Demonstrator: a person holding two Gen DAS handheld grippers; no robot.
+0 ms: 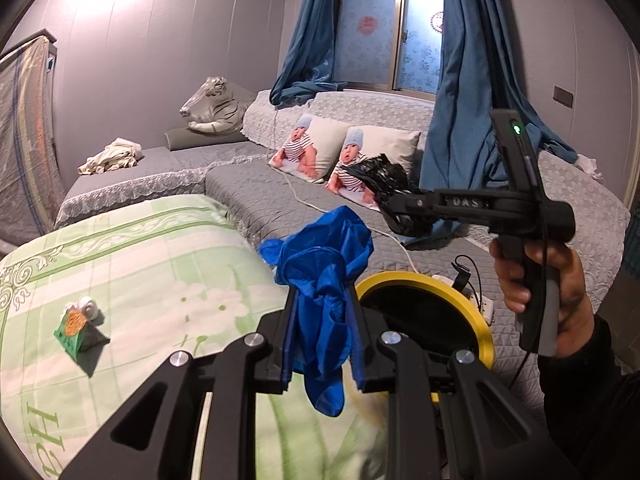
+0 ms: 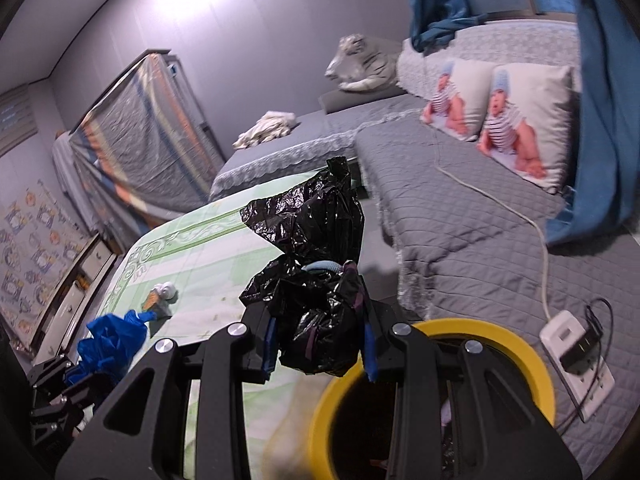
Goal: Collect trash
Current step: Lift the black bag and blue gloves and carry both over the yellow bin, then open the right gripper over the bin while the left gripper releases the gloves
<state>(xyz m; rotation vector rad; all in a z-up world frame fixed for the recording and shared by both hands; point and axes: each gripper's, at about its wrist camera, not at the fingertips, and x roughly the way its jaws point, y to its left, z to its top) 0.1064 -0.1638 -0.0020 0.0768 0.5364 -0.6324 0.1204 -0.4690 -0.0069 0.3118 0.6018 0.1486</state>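
Note:
My left gripper [image 1: 322, 312] is shut on a crumpled blue plastic bag [image 1: 324, 264], held above the green floral table [image 1: 140, 260] just left of a yellow-rimmed bin [image 1: 476, 312]. My right gripper [image 2: 318, 320] is shut on a crumpled black plastic bag [image 2: 316, 248], held over the bin's rim [image 2: 532, 352]. In the left wrist view the right gripper [image 1: 390, 200] with the black bag [image 1: 380, 176] is above and beyond the bin. A green wrapper with a white wad [image 1: 78, 328] lies on the table; it also shows in the right wrist view [image 2: 160, 298].
A grey quilted sofa [image 1: 280, 192] stands behind the table, with two baby-print pillows [image 1: 316, 144], a toy tiger [image 1: 212, 108] and a cloth heap [image 1: 112, 156]. A white power strip [image 2: 576, 364] with a cable lies right of the bin. Blue curtains [image 1: 464, 80] hang at the window.

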